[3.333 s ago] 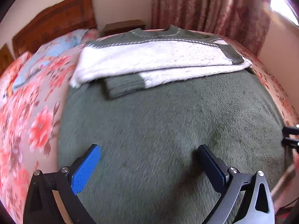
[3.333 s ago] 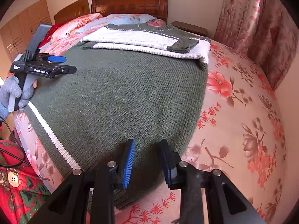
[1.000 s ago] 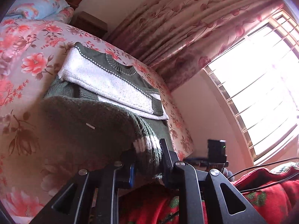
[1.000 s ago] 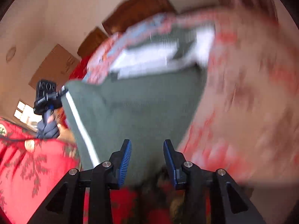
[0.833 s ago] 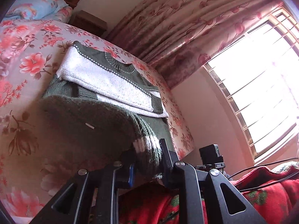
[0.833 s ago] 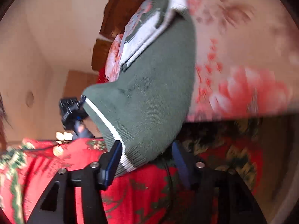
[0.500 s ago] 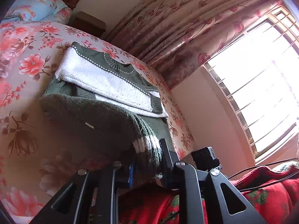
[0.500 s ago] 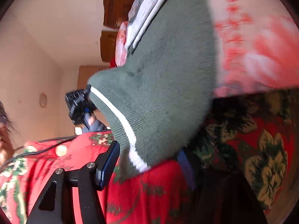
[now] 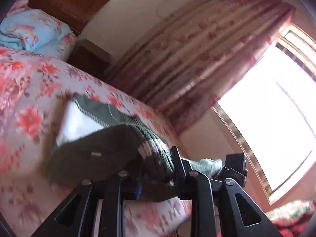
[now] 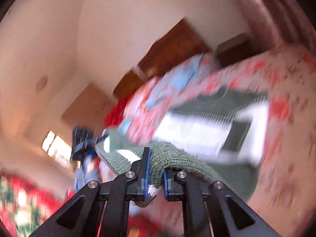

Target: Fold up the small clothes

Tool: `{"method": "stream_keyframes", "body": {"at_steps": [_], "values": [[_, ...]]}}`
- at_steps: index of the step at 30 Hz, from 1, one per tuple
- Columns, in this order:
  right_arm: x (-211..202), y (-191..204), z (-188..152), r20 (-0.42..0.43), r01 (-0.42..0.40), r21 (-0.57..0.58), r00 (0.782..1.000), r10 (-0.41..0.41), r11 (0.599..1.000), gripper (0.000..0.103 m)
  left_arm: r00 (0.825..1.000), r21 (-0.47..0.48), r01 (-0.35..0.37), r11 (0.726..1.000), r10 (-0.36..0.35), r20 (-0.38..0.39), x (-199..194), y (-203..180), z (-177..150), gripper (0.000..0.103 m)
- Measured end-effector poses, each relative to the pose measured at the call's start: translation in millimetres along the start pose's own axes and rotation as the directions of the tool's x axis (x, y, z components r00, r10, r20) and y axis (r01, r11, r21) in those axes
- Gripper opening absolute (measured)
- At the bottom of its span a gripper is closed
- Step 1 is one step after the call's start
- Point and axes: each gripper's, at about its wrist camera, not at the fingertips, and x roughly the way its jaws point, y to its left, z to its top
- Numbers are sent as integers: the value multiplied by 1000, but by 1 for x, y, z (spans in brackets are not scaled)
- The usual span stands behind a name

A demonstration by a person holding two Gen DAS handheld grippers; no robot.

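A green knit sweater with a white-striped hem [image 9: 110,150] lies on the floral bed, its upper part and sleeves folded over as a white and green panel [image 10: 207,130]. My left gripper [image 9: 158,169] is shut on one hem corner and holds it raised above the bed. My right gripper [image 10: 156,169] is shut on the other hem corner [image 10: 173,158], also raised. The hem hangs between the two grippers. The right gripper shows in the left wrist view [image 9: 235,165], and the left gripper shows blurred in the right wrist view [image 10: 81,142].
The floral bedsheet [image 9: 25,118] spreads to the left. A blue pillow [image 9: 33,33] and wooden headboard [image 9: 65,6] are at the far end, with a nightstand [image 9: 88,59]. Curtains [image 9: 197,63] and a bright window [image 9: 276,118] stand to the right. Red floral clothing [image 10: 21,203] shows low.
Both grippers have lifted the sweater's hem higher and carried it toward the folded top part. The right wrist view has swung from the person's red clothing up toward the bed.
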Motion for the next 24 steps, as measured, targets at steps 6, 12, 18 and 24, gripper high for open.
{"method": "stream_keyframes", "body": {"at_steps": [6, 12, 18, 24], "values": [[65, -84, 43, -46, 256, 201, 967, -252, 945, 36, 985, -170, -168, 971, 171, 2, 60, 61, 35, 103], [31, -100, 16, 46, 280, 200, 954, -295, 939, 37, 959, -100, -282, 954, 282, -11, 42, 69, 13, 103], [41, -91, 34, -6, 485, -15, 874, -485, 874, 37, 921, -59, -390, 919, 389, -31, 36, 85, 4, 103], [88, -99, 55, -84, 561, -242, 801, -593, 792, 37, 883, 59, -467, 883, 468, -20, 54, 69, 10, 103]]}}
